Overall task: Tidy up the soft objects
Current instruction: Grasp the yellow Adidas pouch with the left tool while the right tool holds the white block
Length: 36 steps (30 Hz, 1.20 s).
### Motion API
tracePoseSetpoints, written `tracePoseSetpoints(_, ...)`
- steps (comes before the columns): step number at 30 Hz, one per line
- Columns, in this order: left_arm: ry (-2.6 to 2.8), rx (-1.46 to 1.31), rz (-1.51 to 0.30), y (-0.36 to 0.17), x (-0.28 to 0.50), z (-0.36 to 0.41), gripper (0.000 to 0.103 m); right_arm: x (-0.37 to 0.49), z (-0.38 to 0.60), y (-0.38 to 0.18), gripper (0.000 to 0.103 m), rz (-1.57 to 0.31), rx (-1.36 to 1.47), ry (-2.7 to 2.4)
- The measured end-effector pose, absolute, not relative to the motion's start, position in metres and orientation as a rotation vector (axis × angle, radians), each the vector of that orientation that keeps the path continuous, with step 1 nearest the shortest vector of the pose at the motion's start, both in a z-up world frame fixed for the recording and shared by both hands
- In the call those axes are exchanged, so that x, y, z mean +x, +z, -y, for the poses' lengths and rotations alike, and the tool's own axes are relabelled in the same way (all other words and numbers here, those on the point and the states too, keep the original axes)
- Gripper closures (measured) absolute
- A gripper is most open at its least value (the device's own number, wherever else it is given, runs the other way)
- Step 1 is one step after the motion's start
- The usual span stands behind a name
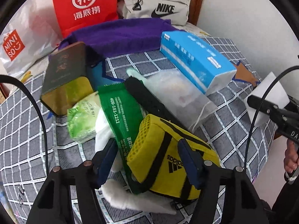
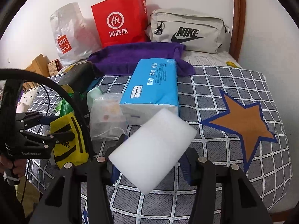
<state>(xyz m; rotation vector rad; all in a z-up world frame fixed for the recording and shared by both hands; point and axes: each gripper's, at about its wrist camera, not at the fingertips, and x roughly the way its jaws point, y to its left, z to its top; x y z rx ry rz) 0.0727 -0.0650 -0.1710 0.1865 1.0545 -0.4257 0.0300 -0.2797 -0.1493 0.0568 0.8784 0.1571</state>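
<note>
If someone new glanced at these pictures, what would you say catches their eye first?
Probably the white foam block, held up between the right gripper's fingers over the checked bedspread. Next, the yellow Adidas pouch between the left gripper's fingers, atop a pile of packets. Behind, a red paper bag stands against the wall.

Materials and finishes. Yellow pouch (image 1: 168, 155): open-weave mesh cloth with matt black straps. White block (image 2: 152, 150): matt, fine-grained foam. Blue tissue pack (image 1: 196, 59): smooth, glossy plastic film. Purple towel (image 1: 121, 35): napped, matt cloth. Green sachet (image 1: 119, 115): glossy foil, probably plastic. Red bag (image 2: 119, 18): matt paper. Bedsheet (image 2: 224, 85): woven cloth.
</note>
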Motion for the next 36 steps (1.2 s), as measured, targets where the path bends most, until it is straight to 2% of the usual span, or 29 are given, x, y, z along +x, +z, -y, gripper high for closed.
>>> tracePoseSetpoints(1,-0.427,0.174,-1.057,-0.173,0.073,0.064,0.043,0.031,0.281,-0.15,0.051,-0.879,0.059,0.158)
tracePoseSetpoints(3,-0.455,0.161,-1.066,-0.171,0.072,0.063,0.061,0.032,0.282,-0.151,0.051,-0.884,0.061,0.157)
tracePoseSetpoints(6,-0.485,0.135,-1.069,-0.164,0.07,0.06,0.073,0.034,0.283,-0.152,0.051,-0.887,0.063,0.154)
tracePoseSetpoints(12,-0.48,0.105,-1.057,-0.15,0.069,0.045,0.077,0.038,0.282,-0.153,0.051,-0.893,0.065,0.164)
tracePoseSetpoints(18,-0.424,0.053,-1.04,-0.14,0.074,0.016,0.078,0.042,0.277,-0.15,0.051,-0.894,0.059,0.177)
tracePoseSetpoints(23,-0.391,0.021,-1.069,-0.148,0.08,-0.005,0.074,0.044,0.267,-0.147,0.051,-0.896,0.041,0.198)
tracePoseSetpoints(25,-0.385,0.039,-1.065,-0.149,0.077,-0.005,0.07,0.044,0.264,-0.145,0.051,-0.895,0.031,0.202)
tracePoseSetpoints(27,-0.377,0.052,-1.062,-0.148,0.074,-0.007,0.06,0.045,0.259,-0.143,0.051,-0.892,0.024,0.212)
tracePoseSetpoints(29,-0.368,0.048,-1.069,-0.149,0.07,-0.011,0.055,0.044,0.256,-0.142,0.051,-0.889,0.018,0.219)
tracePoseSetpoints(36,-0.394,0.042,-1.088,-0.156,0.055,-0.014,0.056,0.041,0.248,-0.143,0.051,-0.889,0.004,0.244)
